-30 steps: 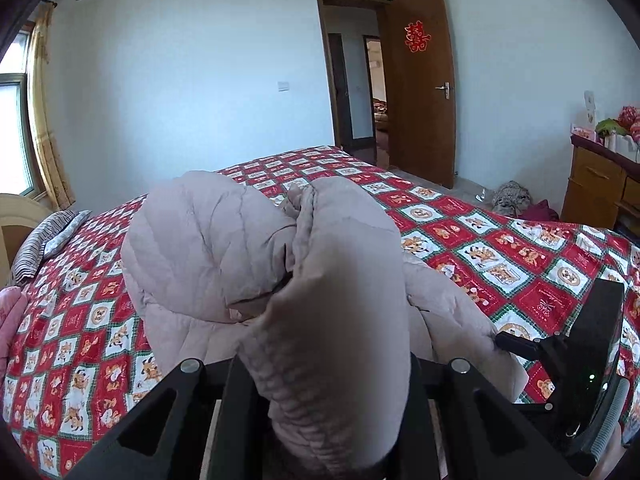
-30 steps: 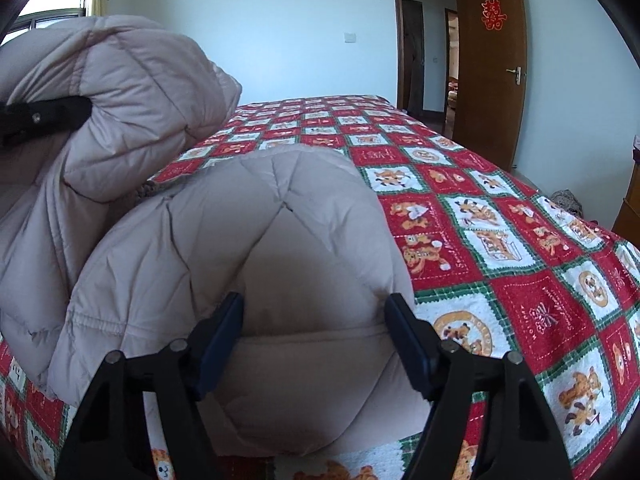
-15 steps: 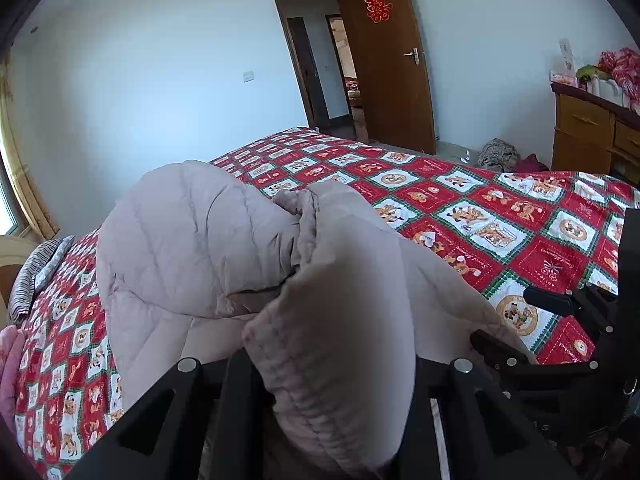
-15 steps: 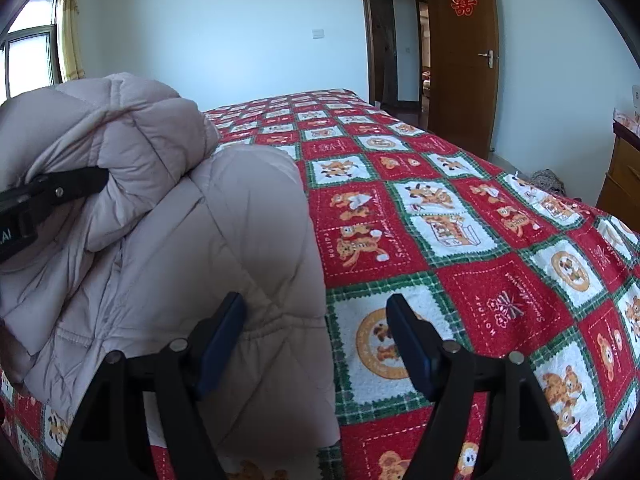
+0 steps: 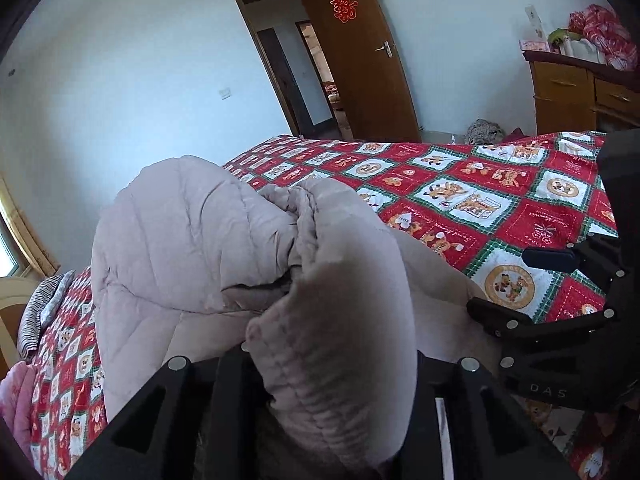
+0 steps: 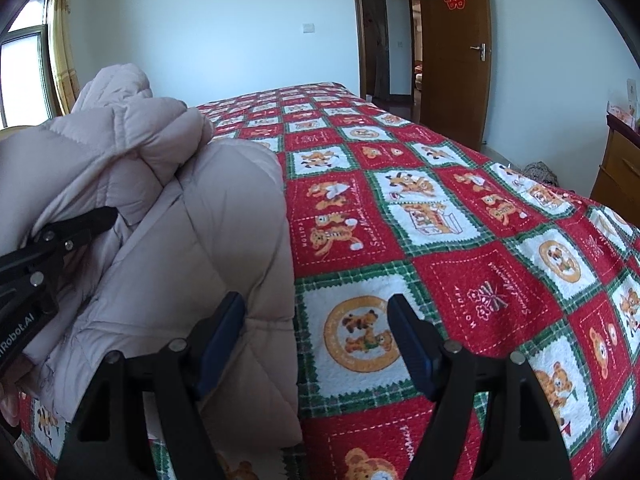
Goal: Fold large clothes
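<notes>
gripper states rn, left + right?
Left gripper: shut on the puffy jacket, a thick fold between its fingers.
Right gripper: open, empty, over the bedspread.

Daylight does all the work here, coming in from the window (image 6: 24,76) at the far left, which is blown out to near white in the right wrist view. The pale wall (image 6: 224,28) picks up a cool bluish cast and brightens toward the middle. Both views are heavy fisheye: black vignette in the corners, and the door (image 5: 360,64) leans hard with its frame bowed. The puffy coat (image 5: 192,248) is softly lit with gentle shadows in its folds, and the bit nearest the left lens goes mushy and out of focus. The bedspread (image 6: 440,216) looks crisp mid-frame, smearing slightly toward the edges. No harsh glare anywhere else.
</notes>
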Motion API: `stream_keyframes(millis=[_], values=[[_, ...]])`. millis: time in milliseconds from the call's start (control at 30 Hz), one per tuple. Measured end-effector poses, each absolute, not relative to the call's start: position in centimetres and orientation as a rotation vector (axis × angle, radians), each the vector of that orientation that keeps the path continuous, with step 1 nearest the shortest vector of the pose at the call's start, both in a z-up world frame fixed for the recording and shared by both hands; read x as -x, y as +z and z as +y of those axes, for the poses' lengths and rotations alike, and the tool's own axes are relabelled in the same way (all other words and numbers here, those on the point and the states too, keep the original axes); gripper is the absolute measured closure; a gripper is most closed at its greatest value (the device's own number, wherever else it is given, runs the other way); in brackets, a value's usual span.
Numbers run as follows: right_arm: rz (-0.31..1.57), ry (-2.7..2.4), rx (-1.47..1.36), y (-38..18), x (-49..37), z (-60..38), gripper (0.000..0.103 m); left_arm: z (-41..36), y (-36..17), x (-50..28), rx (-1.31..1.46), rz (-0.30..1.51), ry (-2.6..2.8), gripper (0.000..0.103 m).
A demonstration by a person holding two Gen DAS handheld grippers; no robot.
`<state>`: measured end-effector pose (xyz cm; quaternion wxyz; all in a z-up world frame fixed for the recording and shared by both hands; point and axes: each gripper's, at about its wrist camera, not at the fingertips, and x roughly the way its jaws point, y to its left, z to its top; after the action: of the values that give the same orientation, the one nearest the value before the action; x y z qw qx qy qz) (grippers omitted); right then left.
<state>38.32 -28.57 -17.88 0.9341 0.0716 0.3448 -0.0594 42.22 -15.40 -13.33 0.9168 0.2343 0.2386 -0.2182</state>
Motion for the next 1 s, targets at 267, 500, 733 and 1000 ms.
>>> stream_keyframes(millis=[267,500,733,1000], values=[[0.714,-0.121,-0.128,-18.2,-38.6,-28.3,0.026,-15.5,-12.4,-41.0,-0.459,0.472,-0.470,0.044],[0.717,-0.121,-0.124,-18.5,-38.6,-28.2,0.026,-13.1,-7.8,-36.1,-0.412,0.261,-0.422,0.015],[0.718,-0.123,-0.116,-18.6,-38.7,-28.0,0.026,-1.7,-5.6,-41.2,-0.134,0.260,-0.051,0.006],[0.678,-0.117,-0.126,-17.3,-38.0,-28.0,0.026,0.3,-11.0,-48.4,-0.078,0.473,0.000,0.006]])
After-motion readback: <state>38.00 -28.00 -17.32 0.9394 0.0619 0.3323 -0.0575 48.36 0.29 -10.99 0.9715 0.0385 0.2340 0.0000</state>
